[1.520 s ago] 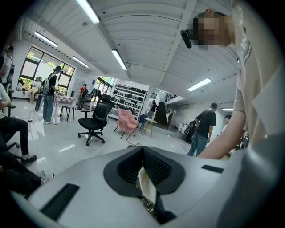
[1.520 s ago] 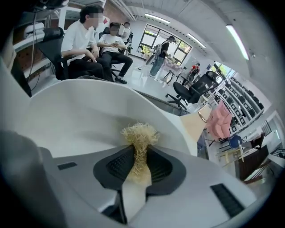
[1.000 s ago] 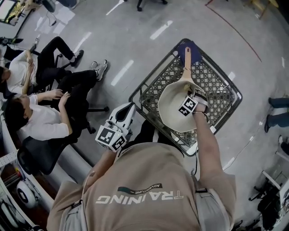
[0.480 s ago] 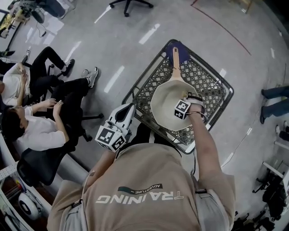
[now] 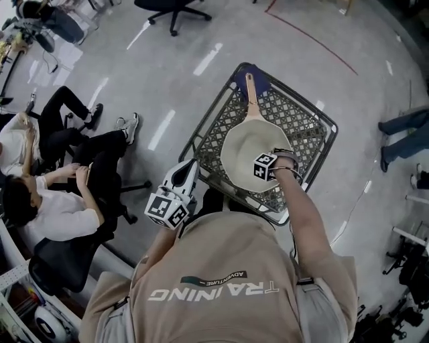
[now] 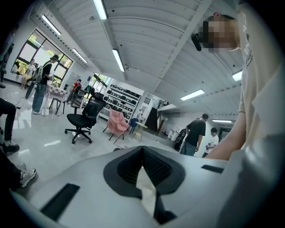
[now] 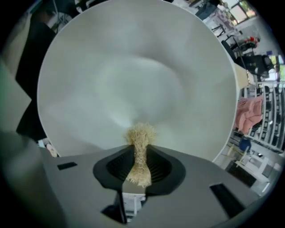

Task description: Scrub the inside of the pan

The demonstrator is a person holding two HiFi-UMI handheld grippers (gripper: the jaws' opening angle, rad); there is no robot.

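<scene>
A cream pan [image 5: 241, 144] with a wooden handle [image 5: 251, 94] lies in a wire cart basket [image 5: 315, 127]. My right gripper [image 5: 263, 167] reaches down into the pan's right half, shut on a straw-coloured fibrous scrubber. In the right gripper view the scrubber [image 7: 140, 136] sticks out past the right gripper [image 7: 140, 147], its frayed tuft against the pan's pale inside [image 7: 133, 67]. My left gripper [image 5: 190, 165] is held beside my body, left of the cart and away from the pan. The left gripper [image 6: 142, 151] points out level across the room, jaws together, with nothing beyond its tips.
The cart's wire rim surrounds the pan closely. A blue object [image 5: 260, 75] lies under the handle's far end. Seated people [image 5: 40, 181] are at the left. An office chair [image 5: 171, 10] stands at the top, and a person's legs [image 5: 402, 134] are at the right.
My right gripper has slid a little toward the pan's near side with the scrubber and tipped more steeply. The left gripper has hardly moved.
</scene>
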